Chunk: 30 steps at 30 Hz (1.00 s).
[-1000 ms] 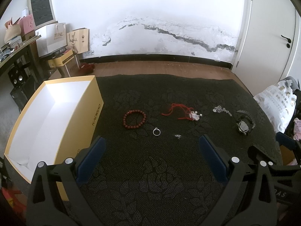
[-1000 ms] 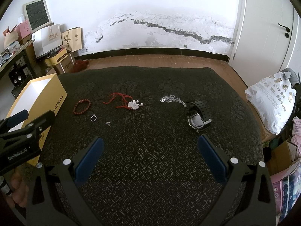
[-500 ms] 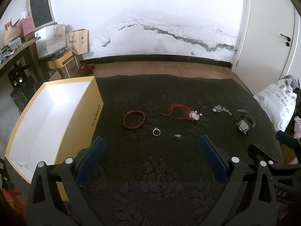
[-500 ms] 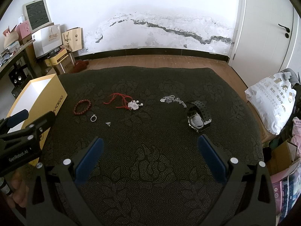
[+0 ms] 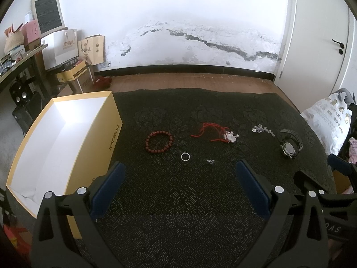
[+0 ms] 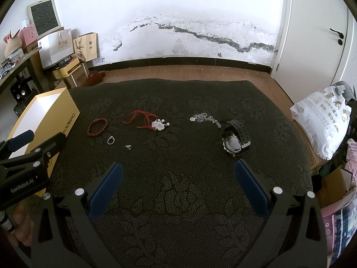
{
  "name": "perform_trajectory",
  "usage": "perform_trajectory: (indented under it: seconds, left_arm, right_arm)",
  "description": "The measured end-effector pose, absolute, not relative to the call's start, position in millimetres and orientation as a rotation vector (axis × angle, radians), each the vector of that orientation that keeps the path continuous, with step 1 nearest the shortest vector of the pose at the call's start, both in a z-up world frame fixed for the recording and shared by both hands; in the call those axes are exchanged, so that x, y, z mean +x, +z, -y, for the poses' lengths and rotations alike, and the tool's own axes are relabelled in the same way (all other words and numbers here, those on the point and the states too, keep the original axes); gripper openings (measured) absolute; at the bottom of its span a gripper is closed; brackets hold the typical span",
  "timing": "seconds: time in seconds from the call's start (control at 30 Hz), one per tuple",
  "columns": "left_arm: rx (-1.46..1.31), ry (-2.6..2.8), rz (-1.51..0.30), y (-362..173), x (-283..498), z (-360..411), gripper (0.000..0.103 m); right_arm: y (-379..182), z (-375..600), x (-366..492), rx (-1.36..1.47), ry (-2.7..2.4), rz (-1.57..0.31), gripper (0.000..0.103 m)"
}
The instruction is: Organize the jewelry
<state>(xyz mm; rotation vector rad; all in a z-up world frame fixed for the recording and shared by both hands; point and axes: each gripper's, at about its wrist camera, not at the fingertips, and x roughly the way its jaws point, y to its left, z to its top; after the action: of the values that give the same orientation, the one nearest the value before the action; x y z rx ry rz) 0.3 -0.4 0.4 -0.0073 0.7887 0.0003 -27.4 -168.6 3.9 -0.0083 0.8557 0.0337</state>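
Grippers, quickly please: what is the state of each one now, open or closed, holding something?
Left gripper: open, holding nothing.
Right gripper: open, holding nothing.

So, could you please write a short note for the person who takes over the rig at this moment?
Left gripper: open, holding nothing, above the mat.
Right gripper: open, holding nothing.
On the dark mat, from left: bead bracelet, ring, small earring, red cord necklace, silver chain, watch.
Yellow box stands at the left, open; no jewelry visible inside.
Done: nothing.
Left: all six pieces.
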Motion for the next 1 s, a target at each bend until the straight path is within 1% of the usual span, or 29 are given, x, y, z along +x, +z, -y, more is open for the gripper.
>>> perform_trajectory:
  seconds: [1.0]
  left_arm:
    - [-0.003,0.0,-0.792,-2.6,-0.6,1.5,0.097]
  right_arm:
    - [8.5,170.3,-25.9,-0.007,0.03,-0.857,0.097]
